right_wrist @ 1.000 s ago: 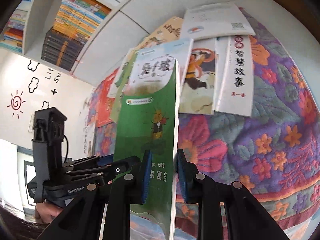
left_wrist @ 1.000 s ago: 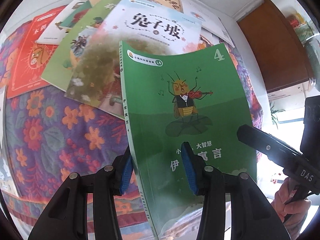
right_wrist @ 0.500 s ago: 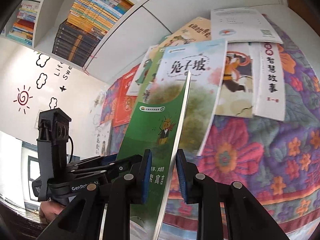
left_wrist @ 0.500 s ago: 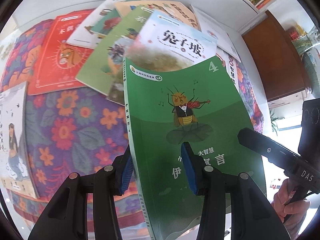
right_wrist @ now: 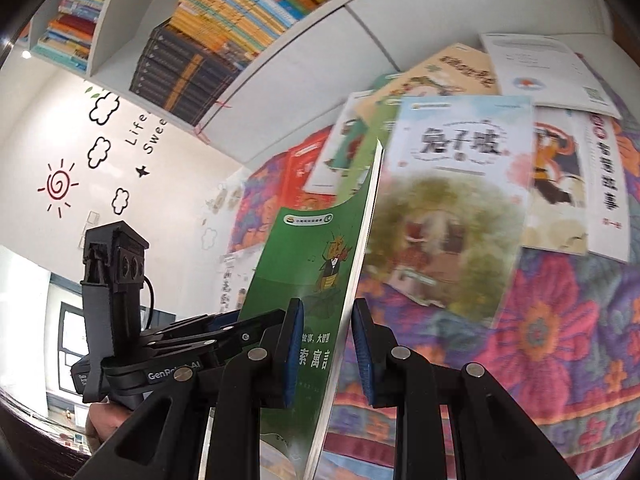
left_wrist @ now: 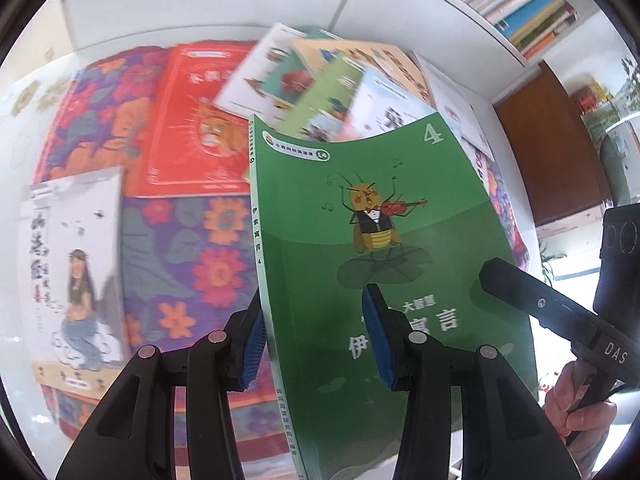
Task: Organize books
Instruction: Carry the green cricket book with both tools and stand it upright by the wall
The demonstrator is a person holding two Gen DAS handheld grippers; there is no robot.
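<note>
Since the earlier frame I have carried the green book (left_wrist: 360, 240) further off the pile of books (left_wrist: 332, 80); a white book (left_wrist: 72, 264) now shows left of my left tongs (left_wrist: 312, 332). Both tongs grasp the green book: the left ones clench its spine side, my right tongs (right_wrist: 326, 352) its open page edge. It stands between them, raised above the flowered cloth (right_wrist: 560, 340), its long axis pointing away from the tongs toward the shelf (right_wrist: 224, 40), cover facing the left.

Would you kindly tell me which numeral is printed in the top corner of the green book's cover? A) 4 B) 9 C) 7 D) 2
A: in the left wrist view the green book shows a pale 4 at its upper right corner, above the violin-playing insect.
</note>
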